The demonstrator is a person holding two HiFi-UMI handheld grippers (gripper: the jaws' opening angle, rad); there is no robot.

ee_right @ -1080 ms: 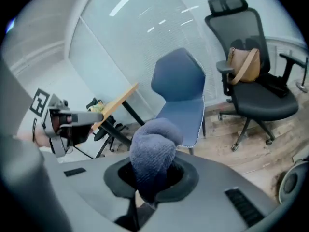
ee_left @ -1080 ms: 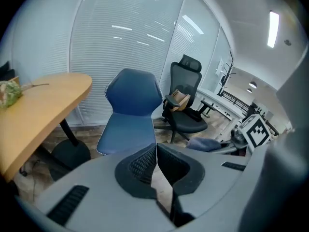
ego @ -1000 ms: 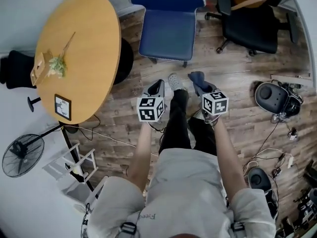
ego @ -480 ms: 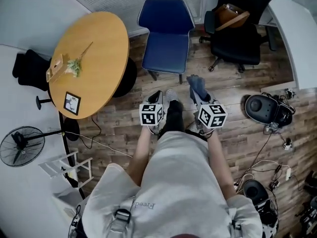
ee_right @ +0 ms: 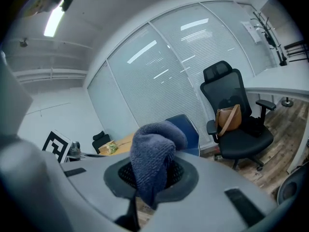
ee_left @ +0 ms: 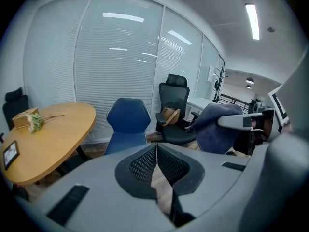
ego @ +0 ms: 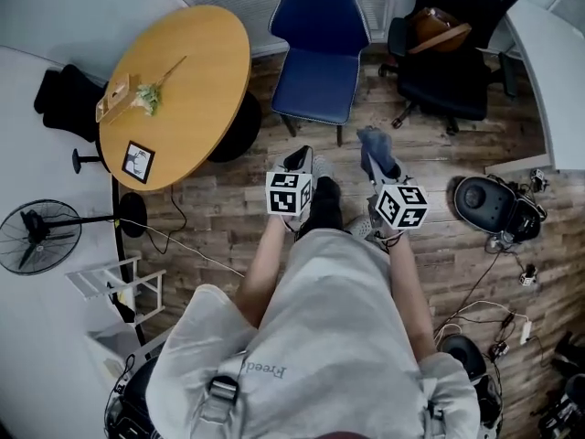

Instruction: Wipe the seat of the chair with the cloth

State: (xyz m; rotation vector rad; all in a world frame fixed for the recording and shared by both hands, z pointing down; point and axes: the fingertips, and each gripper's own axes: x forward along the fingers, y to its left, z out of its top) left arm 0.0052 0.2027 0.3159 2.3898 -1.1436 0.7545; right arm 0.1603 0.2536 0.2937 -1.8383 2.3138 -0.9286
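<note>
Cloth (ee_right: 153, 161) of grey-blue looped terry hangs folded over the pads of the right gripper (ee_right: 153, 178), whose jaws pinch it. That gripper's own view shows the nubby pile bulging above the black perforated pads and a tail drooping below them. The left gripper (ee_left: 156, 151) has its jaws pressed together at the tips with nothing between them, its matching dark mesh pads meeting in a V.

In the left gripper view the cloth appears side-on as a rounded wad beneath the other gripper's pale grey finger (ee_left: 239, 122). The right gripper view instead catches a black-and-white square marker on the left gripper's cube (ee_right: 57, 146).

Only the head view shows the layout. Both grippers sit side by side above a wood-plank floor (ego: 228, 218), apart from the chair (ego: 320, 58), which stands ahead of them. The chair is a blue moulded shell with a flat seat (ego: 313, 88) on thin legs, and the cloth is not touching it.

Just right of it stands a black office chair (ego: 450, 67) on casters with a brown bag (ego: 437, 27) on it. To the left, a round wooden table (ego: 183, 108) carries a green sprig (ego: 148, 97), a small box (ego: 114, 99) and a framed picture (ego: 138, 161).
</note>
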